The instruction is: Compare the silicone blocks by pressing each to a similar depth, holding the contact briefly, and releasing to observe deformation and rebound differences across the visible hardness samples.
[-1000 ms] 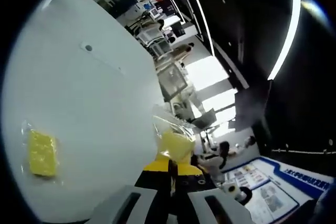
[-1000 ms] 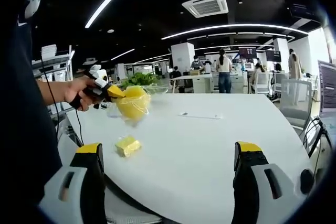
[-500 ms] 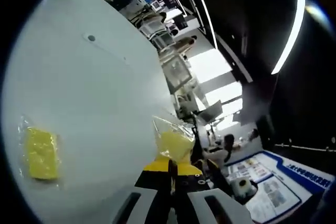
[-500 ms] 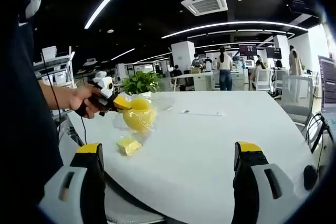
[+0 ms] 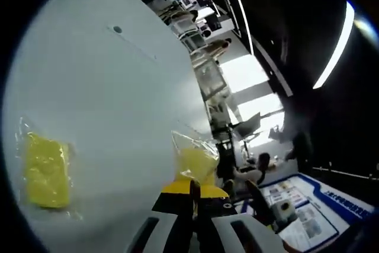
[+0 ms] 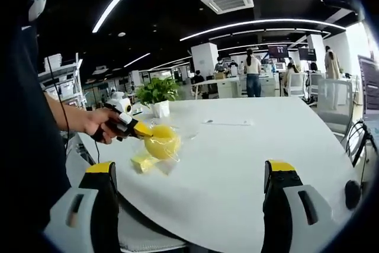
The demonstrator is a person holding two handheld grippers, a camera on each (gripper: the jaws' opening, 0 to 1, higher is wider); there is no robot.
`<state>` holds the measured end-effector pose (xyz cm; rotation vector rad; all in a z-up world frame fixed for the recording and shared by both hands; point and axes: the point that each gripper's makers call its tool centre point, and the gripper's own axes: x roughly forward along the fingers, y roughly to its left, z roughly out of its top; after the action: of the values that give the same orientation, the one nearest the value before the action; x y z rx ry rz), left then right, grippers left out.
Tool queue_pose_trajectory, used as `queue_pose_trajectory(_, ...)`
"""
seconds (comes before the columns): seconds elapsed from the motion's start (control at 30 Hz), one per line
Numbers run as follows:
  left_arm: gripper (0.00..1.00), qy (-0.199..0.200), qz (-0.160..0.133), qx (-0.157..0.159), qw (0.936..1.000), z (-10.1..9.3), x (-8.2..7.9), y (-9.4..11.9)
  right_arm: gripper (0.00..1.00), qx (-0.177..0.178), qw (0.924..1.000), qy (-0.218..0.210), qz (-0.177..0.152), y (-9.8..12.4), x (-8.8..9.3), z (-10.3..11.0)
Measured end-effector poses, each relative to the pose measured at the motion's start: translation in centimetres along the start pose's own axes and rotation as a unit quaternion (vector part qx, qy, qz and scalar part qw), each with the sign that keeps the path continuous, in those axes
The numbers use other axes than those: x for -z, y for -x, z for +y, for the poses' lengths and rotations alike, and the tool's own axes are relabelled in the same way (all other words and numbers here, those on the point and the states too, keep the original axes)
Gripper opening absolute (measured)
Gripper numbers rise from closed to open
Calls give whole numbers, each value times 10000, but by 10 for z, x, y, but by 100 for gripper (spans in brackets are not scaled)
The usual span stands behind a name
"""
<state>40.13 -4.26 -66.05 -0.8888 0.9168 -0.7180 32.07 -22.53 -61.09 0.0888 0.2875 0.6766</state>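
Note:
My left gripper [image 5: 193, 185] is shut on the edge of a clear bag holding a yellow silicone block [image 5: 195, 161]. In the right gripper view a hand holds that left gripper [image 6: 133, 127], and the bagged block [image 6: 162, 141] hangs low over the white table [image 6: 249, 152]. A second yellow block in a clear bag [image 5: 44, 170] lies flat on the table; it also appears just below the held one [image 6: 141, 162]. My right gripper [image 6: 190, 173] stands open near the table's front edge, nothing between its jaws.
A potted plant [image 6: 157, 93] stands at the table's far left. A thin pale strip [image 6: 228, 122] lies further back on the table. Office chairs [image 6: 334, 108] and standing people [image 6: 253, 75] are beyond the far edge. A sleeve [image 6: 26, 146] covers the left side.
The left gripper has lowered with its bagged block, from well above the table to just over the lying block. The right gripper has stayed open and nearly still.

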Motion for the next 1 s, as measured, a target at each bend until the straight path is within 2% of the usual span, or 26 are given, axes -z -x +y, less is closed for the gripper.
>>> queue_pose_trajectory(0.3, 0, 203, 87, -75, 9997, 24, 6, -9, 97, -29, 9994, 324, 101, -2, 16, -1)
queue_pose_trajectory(0.5, 0, 292, 184, -176, 9992, 42, 10, -17, 97, 82, 9996, 143, 237, 0, 30, -7)
queue_pose_trajectory(0.7, 0, 449, 210, -321, 9983, 59, 12, -24, 97, 126, 9994, 175, 259, 2, 32, -6)
queue_pose_trajectory(1.0, 0, 572, 391, -533, 9962, 79, 24, -35, 97, 258, 9991, 104, 308, 8, 35, -10)
